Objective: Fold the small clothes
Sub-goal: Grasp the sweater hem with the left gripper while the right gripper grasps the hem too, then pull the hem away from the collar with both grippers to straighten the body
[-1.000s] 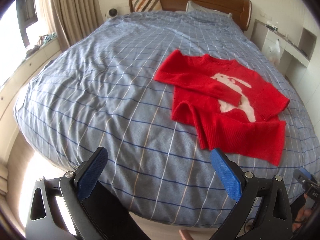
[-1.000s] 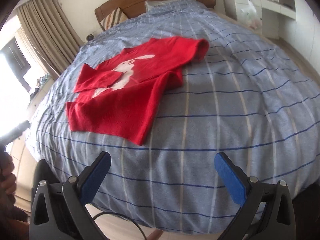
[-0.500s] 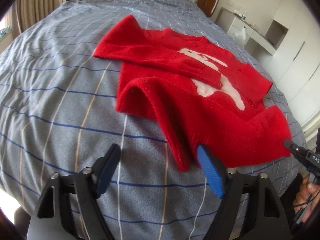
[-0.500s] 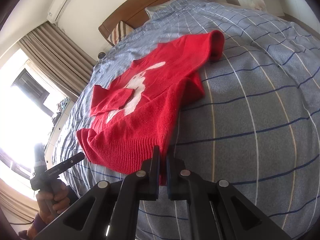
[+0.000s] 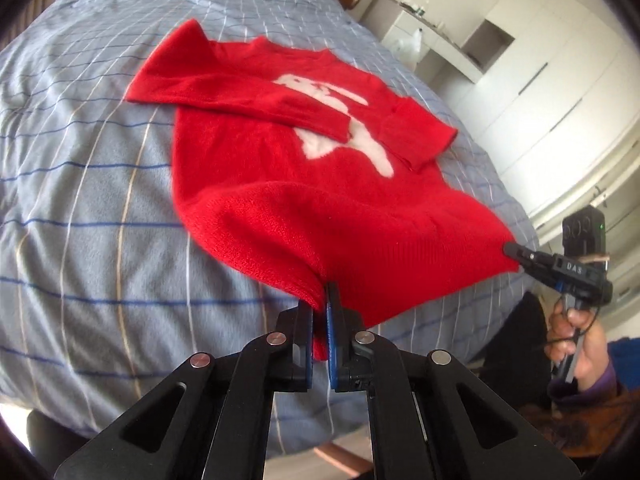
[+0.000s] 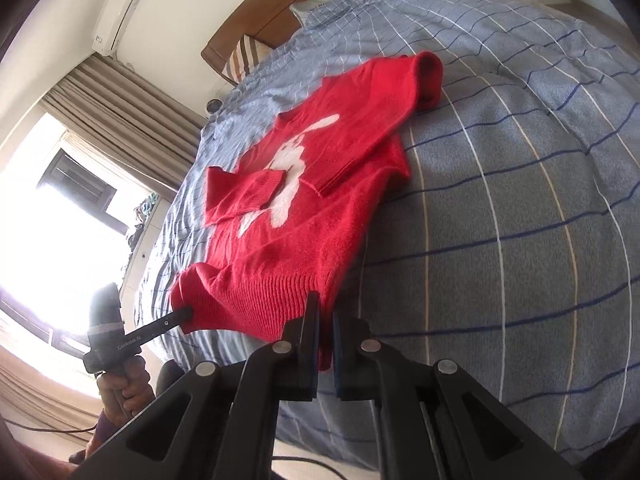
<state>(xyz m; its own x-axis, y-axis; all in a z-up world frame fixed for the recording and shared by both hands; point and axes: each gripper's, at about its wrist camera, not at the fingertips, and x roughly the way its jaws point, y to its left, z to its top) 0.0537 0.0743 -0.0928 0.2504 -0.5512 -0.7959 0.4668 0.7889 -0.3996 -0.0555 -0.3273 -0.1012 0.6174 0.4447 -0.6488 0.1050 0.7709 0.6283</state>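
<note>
A small red sweater with a white figure on its chest lies on the bed, both sleeves folded across the front. My left gripper is shut on the hem's left corner, a fold of red knit pinched between its blue pads. My right gripper is shut on the hem's right corner of the same red sweater. In the left wrist view the right gripper's tip bites the far hem corner. In the right wrist view the left gripper's tip does the same at the other corner.
The bed carries a blue-grey checked cover, with a wooden headboard and pillows at the far end. White cupboards stand to the right, curtains and a bright window to the left. A hand holds the right gripper's handle.
Both grippers went from wide open near the bed's foot to shut on the sweater's hem corners, the right one first. The left one dipped down and forward onto the hem.
</note>
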